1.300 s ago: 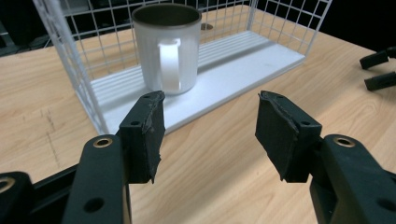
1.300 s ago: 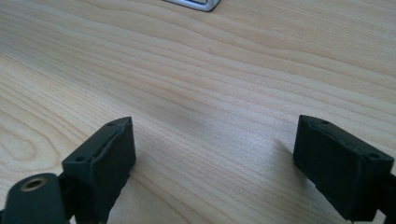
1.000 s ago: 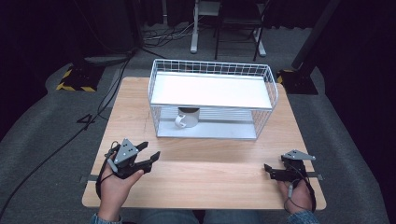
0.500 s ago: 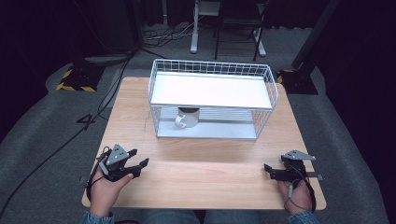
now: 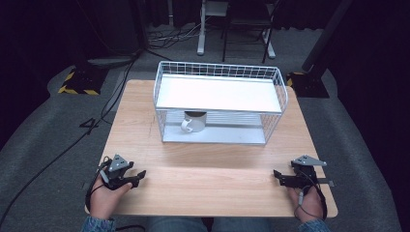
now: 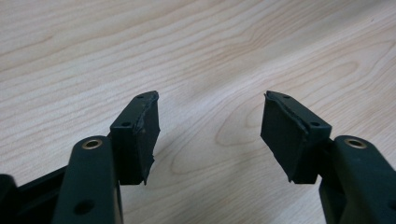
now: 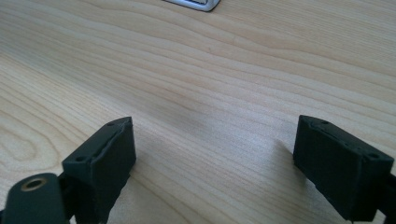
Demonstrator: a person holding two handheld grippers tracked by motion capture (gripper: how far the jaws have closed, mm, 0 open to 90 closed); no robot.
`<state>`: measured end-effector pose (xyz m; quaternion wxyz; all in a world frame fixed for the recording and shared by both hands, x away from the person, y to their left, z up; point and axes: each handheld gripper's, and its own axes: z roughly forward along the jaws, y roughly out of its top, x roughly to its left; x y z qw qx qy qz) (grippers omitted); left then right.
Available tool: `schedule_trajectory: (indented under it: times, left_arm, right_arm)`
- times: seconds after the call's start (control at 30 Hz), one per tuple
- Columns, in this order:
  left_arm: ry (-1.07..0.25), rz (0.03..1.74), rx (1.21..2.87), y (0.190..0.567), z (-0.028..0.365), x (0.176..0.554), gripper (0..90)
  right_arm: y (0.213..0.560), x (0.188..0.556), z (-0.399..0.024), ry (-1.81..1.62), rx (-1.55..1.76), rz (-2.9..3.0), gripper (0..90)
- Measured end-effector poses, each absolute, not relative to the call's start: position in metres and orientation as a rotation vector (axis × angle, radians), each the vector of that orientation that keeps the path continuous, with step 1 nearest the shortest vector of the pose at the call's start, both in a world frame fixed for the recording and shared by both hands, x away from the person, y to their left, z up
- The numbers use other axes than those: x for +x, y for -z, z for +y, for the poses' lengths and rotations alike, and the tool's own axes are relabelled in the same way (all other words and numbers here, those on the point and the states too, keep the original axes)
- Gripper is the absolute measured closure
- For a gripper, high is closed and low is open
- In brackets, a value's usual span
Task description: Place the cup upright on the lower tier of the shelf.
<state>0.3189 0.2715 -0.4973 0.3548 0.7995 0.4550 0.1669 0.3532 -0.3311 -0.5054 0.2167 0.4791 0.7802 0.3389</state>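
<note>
A white wire rack (image 5: 276,104) with a flat white top shelf (image 5: 217,94) stands at the back middle of the wooden table (image 5: 212,162). Under the shelf, on the rack's lower level, sits a pale mug (image 5: 193,122) with its handle toward me. My left gripper (image 5: 138,177) rests at the near left corner, open, with bare wood between its jaws (image 6: 210,100). At the near right corner my right gripper (image 5: 277,177) is also open over bare wood (image 7: 215,123). Both lie well in front of the rack.
A metal corner of the rack's base (image 7: 198,3) peeks in at the top of the right gripper view. Black cables (image 5: 63,145) trail across the grey floor on the left. A yellow-black striped base (image 5: 77,83) and stand legs (image 5: 232,34) sit beyond the table.
My left gripper has drawn back to the left and toward the table's front edge. The right gripper, the rack and the mug have stayed put.
</note>
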Motion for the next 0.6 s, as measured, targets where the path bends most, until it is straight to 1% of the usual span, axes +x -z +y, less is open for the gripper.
schedule_trajectory:
  times: [0.13, 0.17, 0.27, 0.33, 0.43, 0.47, 0.6]
  left_arm:
    - [-0.434, 1.194, 2.104, 0.5001, 0.2705, 0.3206, 34.7]
    - [-0.453, 1.180, 2.121, 0.5016, 0.2701, 0.3212, 33.0]
    - [-0.455, 1.180, 2.114, 0.5026, 0.2703, 0.3226, 30.6]
    - [-0.456, 1.172, 2.109, 0.5049, 0.2695, 0.3241, 24.0]
    - [-0.461, 1.197, 2.102, 0.5057, 0.2676, 0.3255, 18.4]
    - [-0.461, 1.197, 2.102, 0.5057, 0.2676, 0.3255, 14.9]
    - [-0.459, 1.219, 2.097, 0.5060, 0.2668, 0.3261, 13.3]
  right_arm:
    - [0.5053, 0.3532, -0.3311, -0.939, 1.328, 2.161, 13.0]
    - [0.5053, 0.3531, -0.3311, -0.939, 1.327, 2.161, 13.0]
    - [0.5053, 0.3530, -0.3311, -0.938, 1.326, 2.161, 13.1]
    - [0.5053, 0.3528, -0.3311, -0.938, 1.326, 2.161, 13.1]
    - [0.5054, 0.3527, -0.3311, -0.939, 1.327, 2.160, 13.1]
    - [0.5053, 0.3527, -0.3311, -0.939, 1.327, 2.160, 13.1]
    - [0.5054, 0.3527, -0.3311, -0.939, 1.327, 2.160, 13.2]
